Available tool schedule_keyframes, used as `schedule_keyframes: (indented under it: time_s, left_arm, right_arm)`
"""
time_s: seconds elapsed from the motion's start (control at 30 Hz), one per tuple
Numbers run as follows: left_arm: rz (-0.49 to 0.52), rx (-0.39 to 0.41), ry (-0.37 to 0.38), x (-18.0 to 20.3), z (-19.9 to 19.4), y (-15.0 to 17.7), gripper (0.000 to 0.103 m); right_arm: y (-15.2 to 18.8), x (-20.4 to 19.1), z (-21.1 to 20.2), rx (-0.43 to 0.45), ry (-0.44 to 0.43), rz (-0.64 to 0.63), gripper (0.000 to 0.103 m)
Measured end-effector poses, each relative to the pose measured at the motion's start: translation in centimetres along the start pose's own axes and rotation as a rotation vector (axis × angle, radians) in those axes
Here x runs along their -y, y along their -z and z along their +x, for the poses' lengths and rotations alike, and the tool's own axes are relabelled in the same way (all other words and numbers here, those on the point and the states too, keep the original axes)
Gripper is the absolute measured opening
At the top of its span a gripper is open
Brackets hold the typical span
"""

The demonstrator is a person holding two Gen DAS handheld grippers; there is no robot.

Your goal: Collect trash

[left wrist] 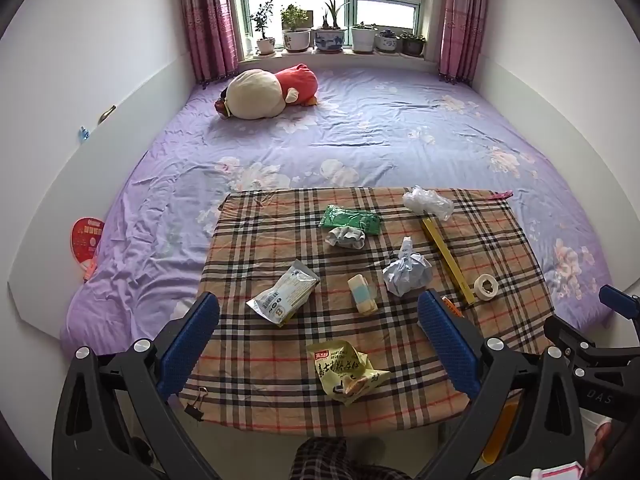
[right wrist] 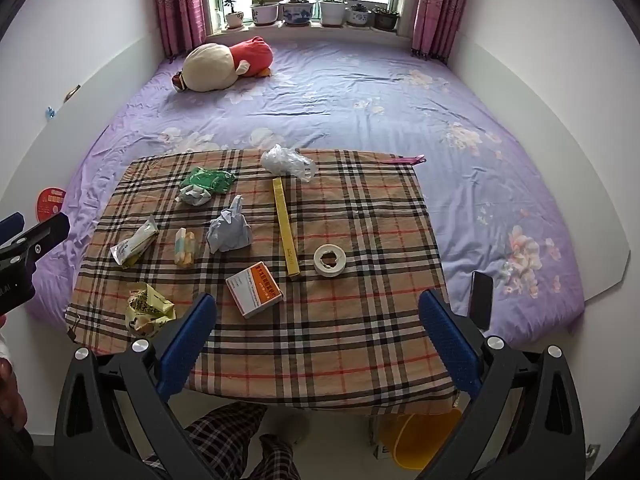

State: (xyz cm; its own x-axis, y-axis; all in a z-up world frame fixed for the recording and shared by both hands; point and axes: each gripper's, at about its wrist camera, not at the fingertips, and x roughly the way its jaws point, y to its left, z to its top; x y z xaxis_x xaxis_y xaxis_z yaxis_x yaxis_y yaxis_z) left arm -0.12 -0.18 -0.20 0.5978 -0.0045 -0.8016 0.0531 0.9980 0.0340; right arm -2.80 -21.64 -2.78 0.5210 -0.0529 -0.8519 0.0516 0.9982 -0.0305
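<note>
Two hand-held grippers hang over the near edge of the plaid-covered table (right wrist: pixel 320 340), both tipped downward with their blue pads spread wide and nothing between them: the left hand-held gripper (left wrist: pixel 318 344) and the right hand-held gripper (right wrist: pixel 318 344). Nothing looks collected yet, so I judge this to be the start, the choosing of a first piece. Below the table's near right corner a yellow bin (right wrist: pixel 420 440) shows on the floor, the likely place for the trash. Nearest the left gripper lies a crumpled yellow snack wrapper (left wrist: pixel 346 372); beyond it a silver pouch (left wrist: pixel 284 294) and a small pale packet (left wrist: pixel 362 294). An orange-and-white box (right wrist: pixel 255 289) sits ahead of the right gripper, with a tape roll (right wrist: pixel 330 261) and a long yellow box (right wrist: pixel 286 228) further on; those three may not be trash. Farther still are a bluish paper wad (left wrist: pixel 406 274), a small grey wad (left wrist: pixel 346 237) touching a green wrapper (left wrist: pixel 351 219), and a clear plastic bag (left wrist: pixel 428 202) at the far edge. Next, the left gripper should drop over the yellow wrapper and close gently, since it is thin and springy.
</note>
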Motion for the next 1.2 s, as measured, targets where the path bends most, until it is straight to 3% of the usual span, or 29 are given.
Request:
schedule_keyframes:
  time_s: [1.2]
  left_arm:
    - [-0.012, -0.009, 0.001, -0.6, 0.5, 0.4, 0.099]
  right_arm:
    - [-0.2, -0.2, 0.3, -0.001, -0.005, 0.004, 0.1]
